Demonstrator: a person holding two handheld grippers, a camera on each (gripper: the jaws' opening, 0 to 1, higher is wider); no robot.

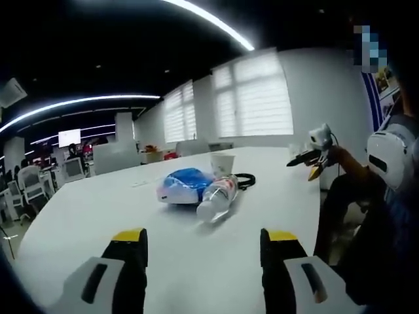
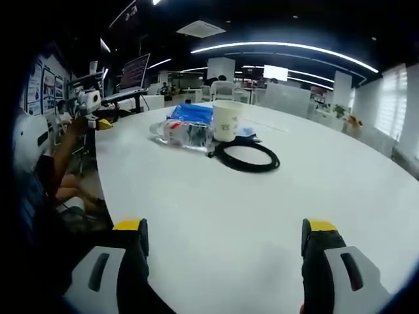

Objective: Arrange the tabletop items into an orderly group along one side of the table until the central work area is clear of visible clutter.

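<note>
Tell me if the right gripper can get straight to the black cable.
Probably yes: the right gripper is open, and only bare table lies between it and the black cable.

Ceiling strips, bright windows; edges warped, perhaps soft

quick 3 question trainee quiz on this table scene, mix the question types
1. True or false: the plastic bottle stands upright.
2. What lies nearest the right gripper? A) black cable B) blue bag C) paper cup
3. Fill in: both the left gripper and the right one have jaws that are ____ and hold nothing.

Key: 1 false, it lies on its side on the white table. 2 A. 3 open.
</note>
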